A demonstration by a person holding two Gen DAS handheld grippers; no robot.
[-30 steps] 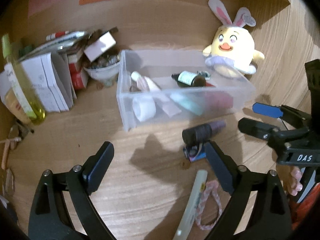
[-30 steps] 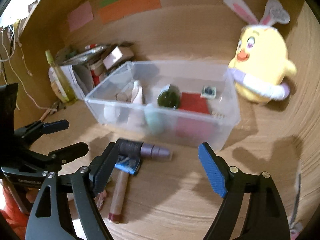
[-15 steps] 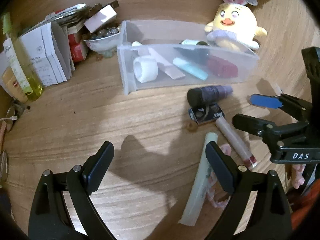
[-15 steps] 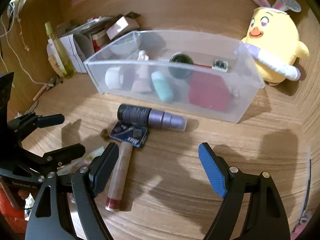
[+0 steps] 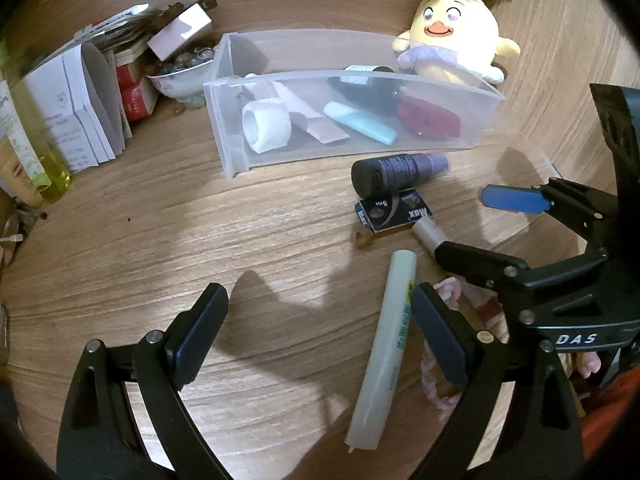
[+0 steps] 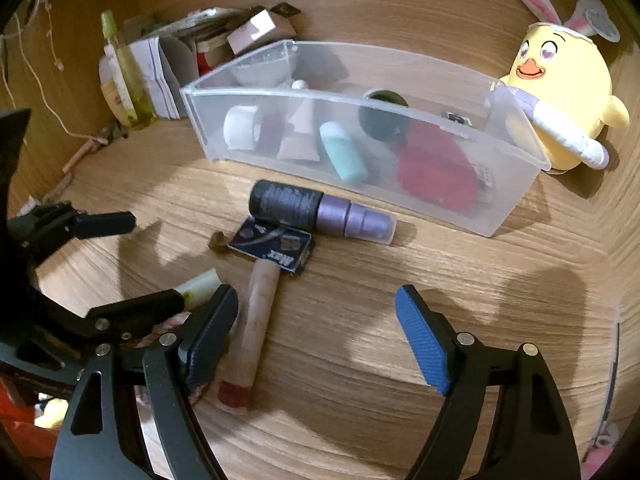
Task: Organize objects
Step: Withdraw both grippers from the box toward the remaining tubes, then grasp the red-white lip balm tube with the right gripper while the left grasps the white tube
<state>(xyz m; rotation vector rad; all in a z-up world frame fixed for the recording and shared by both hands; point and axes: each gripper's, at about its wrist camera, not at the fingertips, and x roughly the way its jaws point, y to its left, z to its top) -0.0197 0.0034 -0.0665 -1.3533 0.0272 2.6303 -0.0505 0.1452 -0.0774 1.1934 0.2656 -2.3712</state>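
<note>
1. Left gripper (image 5: pixel 320 332) gapes wide, empty, above bare wood; a white tube (image 5: pixel 386 354) lies just beside its right finger.
2. Right gripper (image 6: pixel 316 320), jaws closing with nothing gripped, hovers over a pink stick (image 6: pixel 256 320).
3. Ahead lie the "Max" card (image 6: pixel 276 248), purple bottle (image 6: pixel 320 212) and clear bin (image 6: pixel 512 200).
4. The right gripper's frame reads "DAS".

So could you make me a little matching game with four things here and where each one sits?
Things:
1. teal tube
2. purple bottle
3. yellow chick plush
4. dark blue packet

Places:
A. beside the bin's far end
B. on the desk, along the bin's front wall
C. inside the clear bin
D. on top of the pinkish tube's end

Pairs: 1-C, 2-B, 3-A, 4-D
</note>
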